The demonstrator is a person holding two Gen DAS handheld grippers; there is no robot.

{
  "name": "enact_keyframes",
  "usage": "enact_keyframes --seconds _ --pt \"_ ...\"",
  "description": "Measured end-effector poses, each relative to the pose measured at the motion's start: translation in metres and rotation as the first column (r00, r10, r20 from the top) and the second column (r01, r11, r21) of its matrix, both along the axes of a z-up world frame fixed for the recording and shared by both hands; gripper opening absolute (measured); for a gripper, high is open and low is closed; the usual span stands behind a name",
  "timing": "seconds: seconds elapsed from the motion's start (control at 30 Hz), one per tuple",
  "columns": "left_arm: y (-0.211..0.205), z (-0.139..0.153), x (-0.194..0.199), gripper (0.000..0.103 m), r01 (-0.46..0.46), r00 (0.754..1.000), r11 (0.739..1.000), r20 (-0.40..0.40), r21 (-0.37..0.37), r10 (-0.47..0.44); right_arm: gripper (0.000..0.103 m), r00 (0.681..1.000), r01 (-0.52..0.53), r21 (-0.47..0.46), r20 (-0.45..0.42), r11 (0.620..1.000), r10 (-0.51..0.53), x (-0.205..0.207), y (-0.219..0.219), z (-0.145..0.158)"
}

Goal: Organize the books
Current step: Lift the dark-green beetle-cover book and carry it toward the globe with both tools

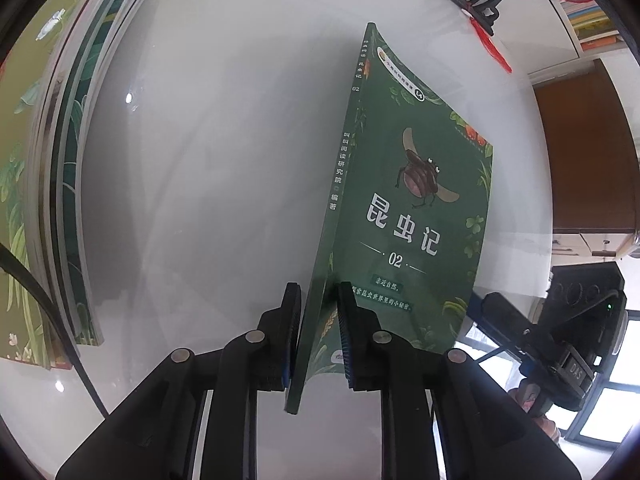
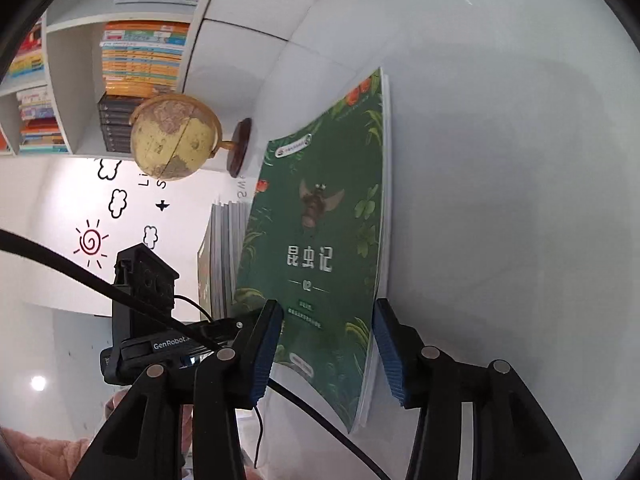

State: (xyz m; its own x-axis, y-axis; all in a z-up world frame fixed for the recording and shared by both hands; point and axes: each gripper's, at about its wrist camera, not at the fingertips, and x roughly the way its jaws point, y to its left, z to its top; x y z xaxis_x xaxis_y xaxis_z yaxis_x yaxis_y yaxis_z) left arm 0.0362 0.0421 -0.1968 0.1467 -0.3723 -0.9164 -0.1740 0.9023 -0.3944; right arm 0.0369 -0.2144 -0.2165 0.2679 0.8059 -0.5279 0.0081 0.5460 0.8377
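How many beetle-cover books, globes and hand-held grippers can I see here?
Beetle-cover book: 1
Globe: 1
Grippers: 2, the left gripper and the right gripper
Total: 4

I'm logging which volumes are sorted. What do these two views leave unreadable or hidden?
- Stack of books: left wrist view, titles cut off by the frame edge.
- Shelf books: right wrist view, spines too small.
- Green book: right wrist view, small print blurred.
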Motion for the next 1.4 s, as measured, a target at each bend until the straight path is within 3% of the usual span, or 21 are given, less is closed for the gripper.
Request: enact_keyframes --seconds 0.13,0.2,0.23,0.27,0.43,0.8,1.13,1.23,1.4 --pt "0.004 -0.001 -0.001 0.015 -0.004 1.0 1.0 0.0 -0.017 0.004 0.047 0.998 -0.052 0.007 0.022 0.999 0.052 -0.001 0.012 0.002" --pt "0.004 0.0 -0.001 0.015 -0.002 1.0 1.0 0.002 -0.007 0.002 0.033 0.998 -0.054 -0.009 0.03 0.999 0.054 -0.001 0.012 0.003" --pt "0.002 0.004 -0.002 0.015 0.013 1.0 1.0 0.019 0.0 -0.013 0.013 0.998 -0.051 -0.039 0.035 0.998 0.052 -0.001 0.012 0.003" --pt "0.001 0.007 -0.002 0.015 0.024 0.999 1.0 0.029 0.008 -0.024 0.005 0.997 -0.052 -0.091 0.049 0.995 0.057 -0.002 0.013 0.004" --pt "-0.015 0.037 -0.01 0.014 0.102 0.985 0.985 0.128 0.14 -0.12 0.005 0.987 -0.054 -0.158 0.143 0.986 0.077 -0.008 0.02 0.027" --pt "-0.001 0.1 -0.022 0.013 0.072 0.956 0.989 0.274 0.129 -0.105 0.005 0.948 -0.07 -0.153 0.297 0.986 0.113 0.003 0.034 0.094" --pt "0.069 0.151 -0.05 0.013 -0.073 0.913 0.987 0.407 0.14 0.01 0.006 0.889 -0.167 -0.135 0.408 0.977 0.208 0.023 0.097 0.14" --pt "0.092 0.156 -0.058 0.013 -0.113 0.905 0.978 0.425 0.177 0.028 0.006 0.866 -0.22 -0.139 0.428 0.966 0.259 0.03 0.13 0.149" --pt "0.136 0.151 -0.069 0.013 -0.189 0.9 0.968 0.424 0.167 0.103 0.006 0.829 -0.301 -0.157 0.444 0.941 0.339 0.037 0.189 0.155"
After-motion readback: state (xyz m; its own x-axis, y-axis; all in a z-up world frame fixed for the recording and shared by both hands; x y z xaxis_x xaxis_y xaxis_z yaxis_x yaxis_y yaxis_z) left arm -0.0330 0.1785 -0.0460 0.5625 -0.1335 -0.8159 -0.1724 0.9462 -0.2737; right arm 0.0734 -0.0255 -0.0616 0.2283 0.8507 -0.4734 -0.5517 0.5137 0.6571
